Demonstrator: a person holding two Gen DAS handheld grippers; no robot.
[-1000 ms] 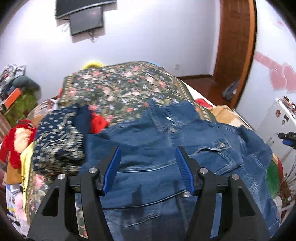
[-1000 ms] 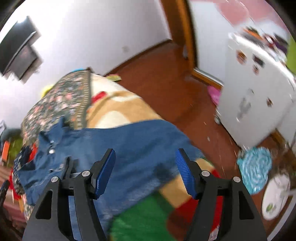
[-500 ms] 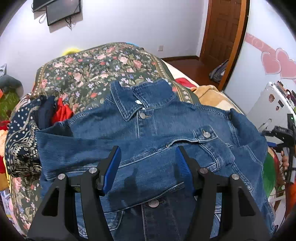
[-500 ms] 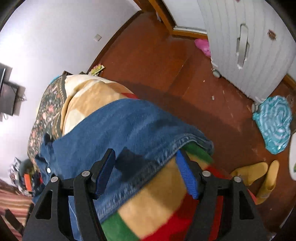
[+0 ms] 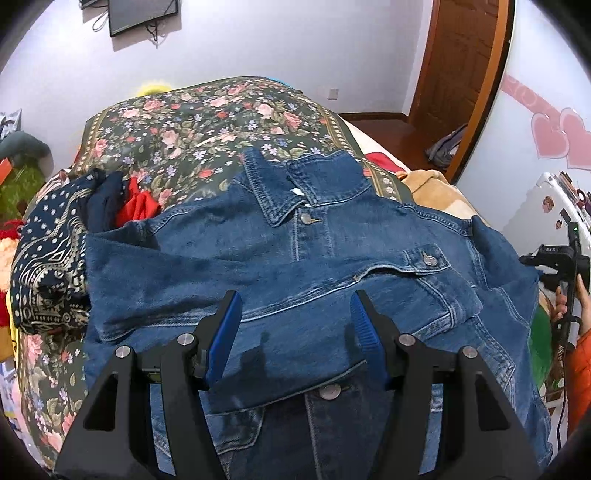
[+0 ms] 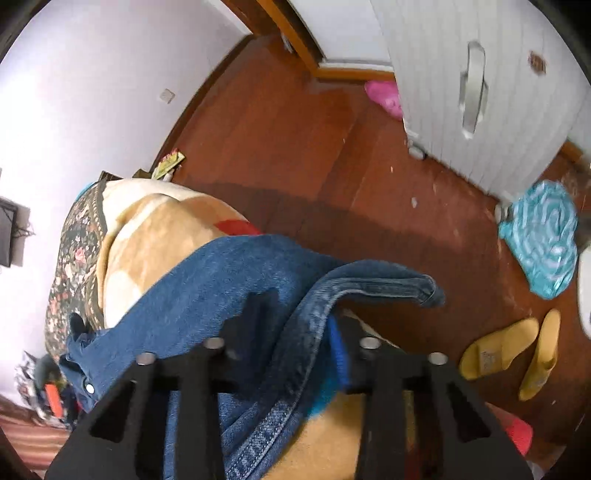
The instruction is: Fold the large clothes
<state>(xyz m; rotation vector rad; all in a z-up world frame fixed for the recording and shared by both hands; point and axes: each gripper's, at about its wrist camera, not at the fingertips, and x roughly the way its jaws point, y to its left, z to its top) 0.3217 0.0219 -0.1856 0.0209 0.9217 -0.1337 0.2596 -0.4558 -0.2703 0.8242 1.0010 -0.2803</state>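
The right gripper (image 6: 295,325) has just closed on the blue denim jacket's (image 5: 295,266) sleeve edge; keep that pinch firm; the left gripper (image 5: 295,321), spread, hovers above the jacket front.

place: you're in a home bedroom | bed (image 5: 221,122) under floral cover | wall-mounted screen (image 5: 142,14) | wooden door (image 5: 461,74) | heart stickers (image 5: 554,136) on wall | yellow slippers (image 6: 498,350) on wood floor (image 6: 295,147)
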